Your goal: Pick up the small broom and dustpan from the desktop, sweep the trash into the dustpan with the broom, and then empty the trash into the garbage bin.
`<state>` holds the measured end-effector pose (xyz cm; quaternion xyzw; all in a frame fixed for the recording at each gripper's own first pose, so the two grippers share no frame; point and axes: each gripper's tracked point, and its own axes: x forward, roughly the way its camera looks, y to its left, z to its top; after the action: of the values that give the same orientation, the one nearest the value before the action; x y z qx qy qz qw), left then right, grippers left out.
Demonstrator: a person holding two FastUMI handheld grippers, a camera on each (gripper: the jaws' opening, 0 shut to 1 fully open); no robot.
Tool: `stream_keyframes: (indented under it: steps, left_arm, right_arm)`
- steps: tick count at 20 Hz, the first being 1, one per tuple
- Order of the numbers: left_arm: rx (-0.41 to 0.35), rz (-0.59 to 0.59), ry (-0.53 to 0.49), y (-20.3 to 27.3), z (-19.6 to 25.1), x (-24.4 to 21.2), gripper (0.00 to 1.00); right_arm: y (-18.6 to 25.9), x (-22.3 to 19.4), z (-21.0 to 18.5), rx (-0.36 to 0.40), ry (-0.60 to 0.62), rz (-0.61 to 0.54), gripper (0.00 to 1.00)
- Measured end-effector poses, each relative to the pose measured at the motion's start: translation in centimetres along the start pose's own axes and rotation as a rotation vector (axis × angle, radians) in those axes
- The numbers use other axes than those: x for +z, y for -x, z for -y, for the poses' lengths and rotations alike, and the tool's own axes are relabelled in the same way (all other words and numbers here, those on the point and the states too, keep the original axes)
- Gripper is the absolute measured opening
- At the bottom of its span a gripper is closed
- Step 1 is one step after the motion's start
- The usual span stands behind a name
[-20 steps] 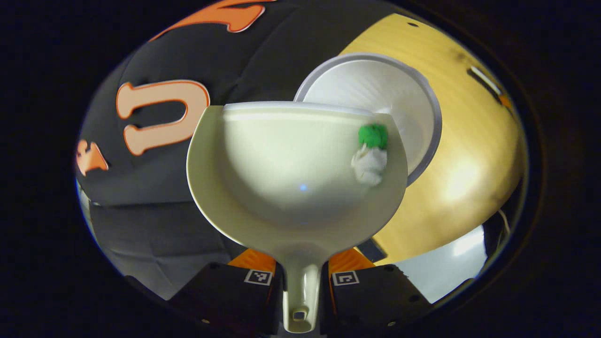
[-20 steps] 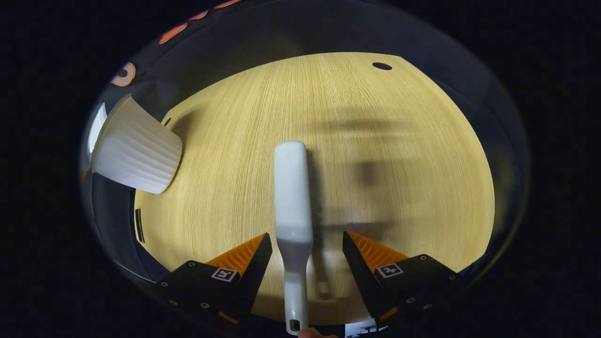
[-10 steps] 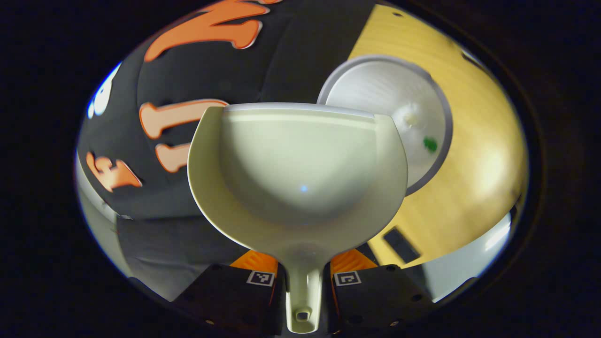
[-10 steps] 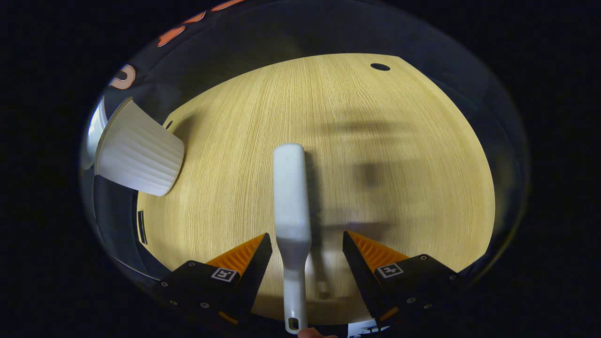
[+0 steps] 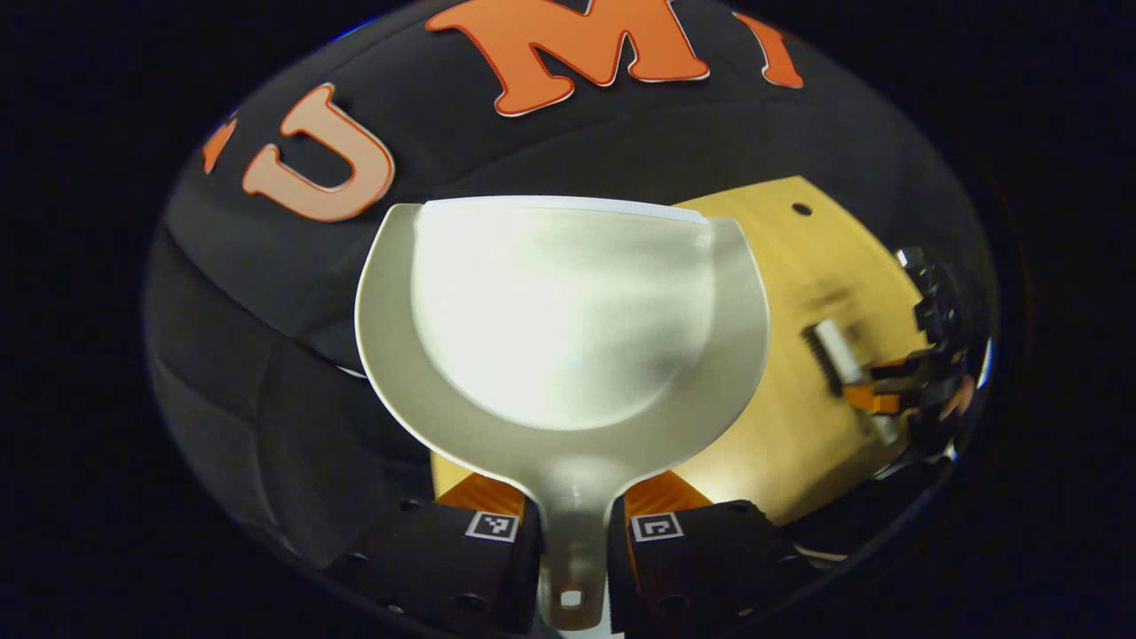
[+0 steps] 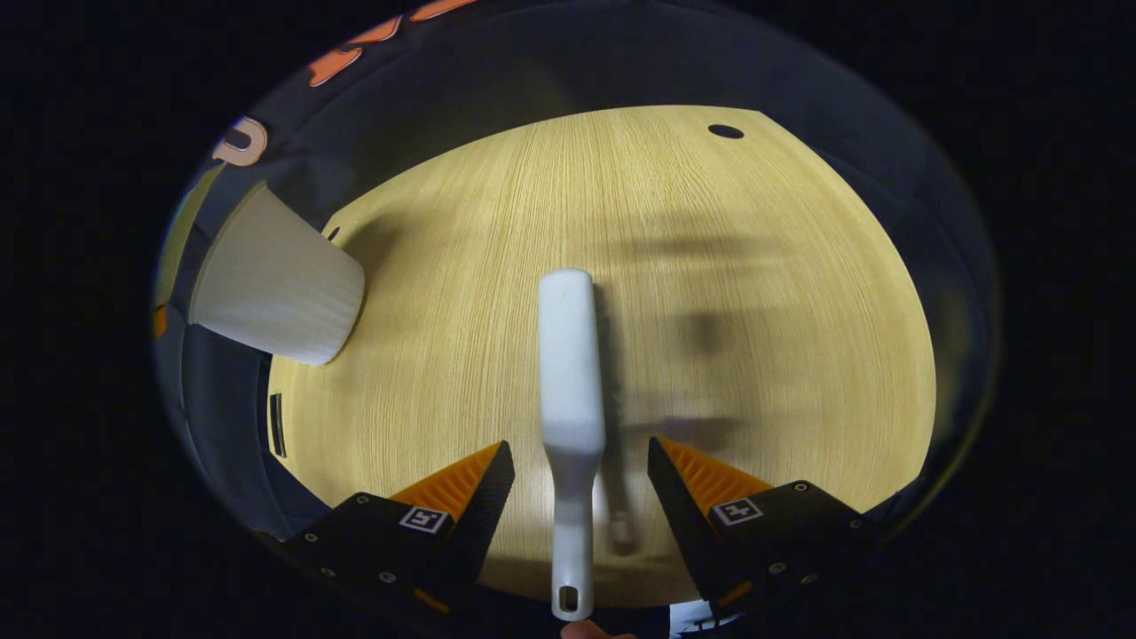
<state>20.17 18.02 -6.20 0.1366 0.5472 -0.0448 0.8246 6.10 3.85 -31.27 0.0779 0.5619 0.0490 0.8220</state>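
Note:
My left gripper [image 5: 574,497] is shut on the handle of the pale dustpan [image 5: 564,311], which is held up in front of the cloth wall with an empty scoop. In the right gripper view the white broom [image 6: 570,355] lies lengthwise between the fingers of my right gripper [image 6: 579,453], over the wooden table [image 6: 754,311]. Those fingers stand wide apart and neither touches the handle. The white ribbed garbage bin [image 6: 280,288] stands at the table's left edge. Far right in the left gripper view, the broom [image 5: 834,351] and the right gripper [image 5: 879,395] appear small.
The table [image 5: 799,435] has a round cable hole [image 6: 725,131] near its far edge and a dark slot [image 6: 277,424] on its left side. A fingertip [image 6: 581,631] shows below the broom's handle end.
Green and white trash slid out of the dustpan into the bin. The left gripper then swung the empty dustpan away from the bin toward the cloth wall. The broom shifted slightly right.

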Motion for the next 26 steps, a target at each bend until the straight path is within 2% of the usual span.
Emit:
stream_keyframes:
  steps: [1, 3, 7, 12, 17, 20, 26]
  left_arm:
    - [-0.085, -0.003, 0.049, -0.4, 2.4, -0.1, 0.32]
    - [-0.194, 0.000, 0.096, -0.5, 6.5, -0.1, 0.32]
    - [-0.263, -0.012, 0.136, -2.8, 12.5, -2.4, 0.32]
    - [-0.303, -0.110, 0.170, -7.1, 17.4, -6.4, 0.32]
    - [-0.275, -0.229, 0.225, -12.9, 19.8, -9.6, 0.32]
    - [-0.260, -0.285, 0.214, -16.0, 21.0, -11.0, 0.33]
    - [-0.268, -0.356, 0.234, -18.8, 22.7, -12.6, 0.33]
  right_arm:
    - [0.1, 0.1, 0.0, 0.002, 0.000, 0.003, 0.92]
    - [0.4, 0.2, -0.1, 0.004, -0.002, 0.016, 0.92]
    - [0.5, 0.1, 0.0, -0.010, -0.012, 0.024, 0.92]
    - [0.2, -0.7, -0.6, -0.014, 0.008, -0.001, 0.92]
    - [0.0, -1.5, -1.4, -0.003, 0.031, -0.026, 0.92]
    - [-0.1, -1.5, -1.3, -0.008, 0.019, -0.036, 0.92]
    - [0.1, -1.3, -1.0, -0.022, 0.005, -0.040, 0.92]
